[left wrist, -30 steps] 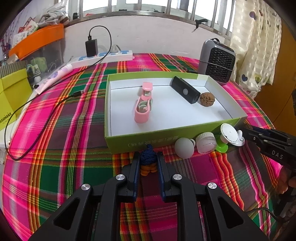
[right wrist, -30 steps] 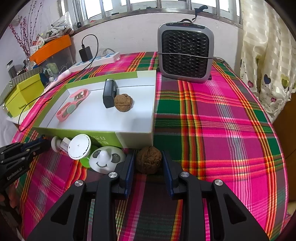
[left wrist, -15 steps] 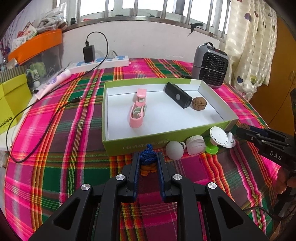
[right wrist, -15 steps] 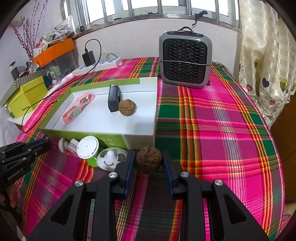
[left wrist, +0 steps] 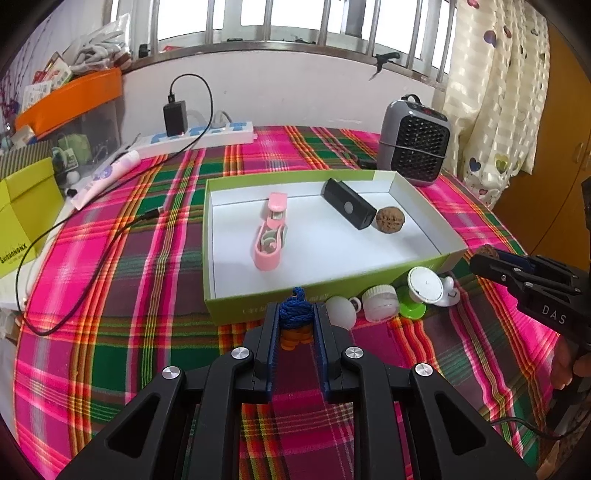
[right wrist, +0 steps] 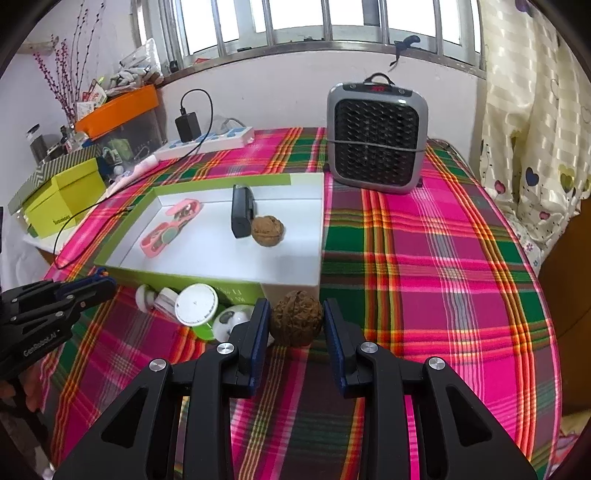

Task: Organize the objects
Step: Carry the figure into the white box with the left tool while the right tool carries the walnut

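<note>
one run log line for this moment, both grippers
left gripper: shut on blue knitted toy | right gripper: shut on walnut | both held just outside green box | box: second walnut inside

I see daylight from the barred window (left wrist: 295, 22) ahead of both grippers, blown out white. The tablecloth (right wrist: 443, 258) is evenly lit with soft shadows. Fisheye bending and dark vignetting crowd my edges.

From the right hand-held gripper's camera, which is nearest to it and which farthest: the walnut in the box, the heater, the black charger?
1. Walnut in the box, just ahead, slightly left.
2. Heater, farther back, right of the box.
3. Black charger, far left, by the wall.
</note>
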### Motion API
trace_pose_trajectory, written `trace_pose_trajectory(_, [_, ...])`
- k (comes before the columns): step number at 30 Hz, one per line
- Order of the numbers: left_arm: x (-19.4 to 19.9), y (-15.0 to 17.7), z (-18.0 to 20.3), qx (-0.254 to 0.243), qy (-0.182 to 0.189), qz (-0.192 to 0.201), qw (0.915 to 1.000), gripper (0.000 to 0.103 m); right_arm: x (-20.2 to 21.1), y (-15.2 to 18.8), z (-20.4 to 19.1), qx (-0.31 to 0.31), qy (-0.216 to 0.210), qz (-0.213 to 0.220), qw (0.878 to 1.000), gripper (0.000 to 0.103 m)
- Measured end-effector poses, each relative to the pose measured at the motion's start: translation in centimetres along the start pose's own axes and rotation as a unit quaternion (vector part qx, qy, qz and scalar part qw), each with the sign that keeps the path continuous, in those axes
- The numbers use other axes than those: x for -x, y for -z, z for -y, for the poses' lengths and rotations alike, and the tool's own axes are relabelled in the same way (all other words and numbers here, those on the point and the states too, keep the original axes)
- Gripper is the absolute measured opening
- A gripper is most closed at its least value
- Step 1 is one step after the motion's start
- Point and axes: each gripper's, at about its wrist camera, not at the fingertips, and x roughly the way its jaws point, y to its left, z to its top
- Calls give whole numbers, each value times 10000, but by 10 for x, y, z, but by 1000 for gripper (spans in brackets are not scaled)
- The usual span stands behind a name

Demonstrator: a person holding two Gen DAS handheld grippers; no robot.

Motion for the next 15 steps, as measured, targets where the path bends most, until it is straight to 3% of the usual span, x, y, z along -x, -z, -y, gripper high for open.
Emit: trace_pose_trajectory(15, [-6, -23, 6, -56, 150, 79, 9998, 16, -4, -22, -9, 181, -97, 98, 9997, 31])
